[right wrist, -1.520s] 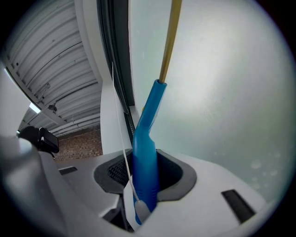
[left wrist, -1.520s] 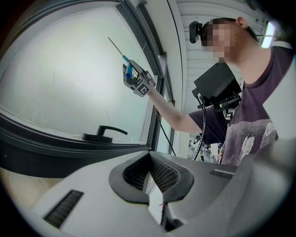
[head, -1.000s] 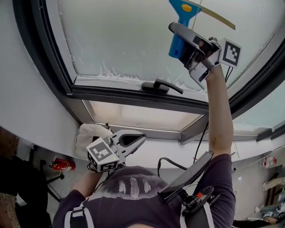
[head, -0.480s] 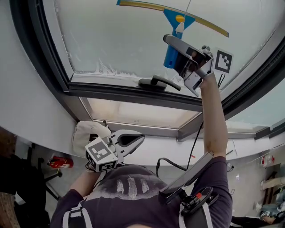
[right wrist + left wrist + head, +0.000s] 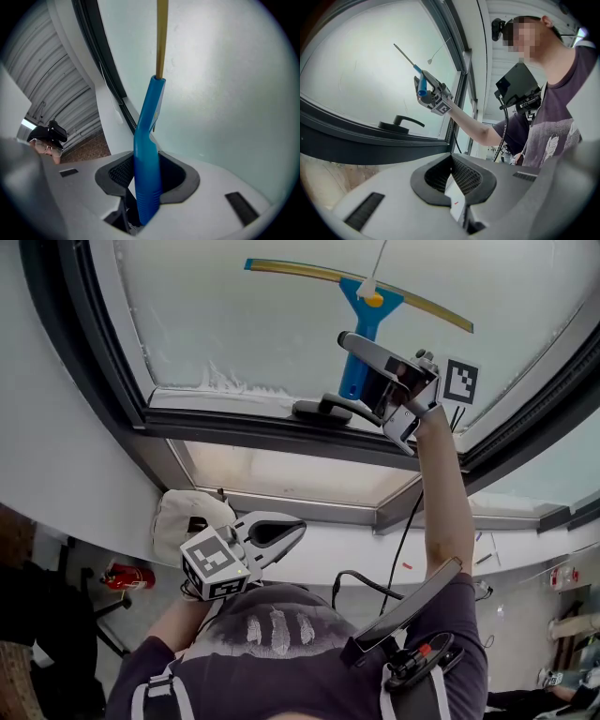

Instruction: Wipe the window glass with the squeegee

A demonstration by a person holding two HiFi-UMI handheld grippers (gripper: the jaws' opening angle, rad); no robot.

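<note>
The big frosted window glass (image 5: 253, 315) fills the top of the head view, with a ragged white streak (image 5: 225, 385) along its bottom edge. Round it runs the dark window frame (image 5: 272, 439), heavy along the bottom and left edges.

And here's the blue-handled squeegee with the long yellow blade (image 5: 367, 307). It sits toward the right side of the glass, above the bottom edge. The blade slants across the glass, left end higher, and looks to lie against it. The handle points down toward the bottom edge.

The right gripper (image 5: 356, 367) reaches up on an outstretched arm. Its jaws are clamped on that blue handle, and the right gripper view shows the handle (image 5: 147, 140) standing up from between the black pads with the blade edge-on above.

The left gripper (image 5: 298, 531) hangs low, below the frame and close to the person's chest. Its jaws are pressed together with nothing between them, as the left gripper view (image 5: 454, 187) shows plainly.

Smallest now: the black lever-shaped window handle (image 5: 328, 409) sits on the frame's bottom rail, just below the squeegee's handle end.
</note>
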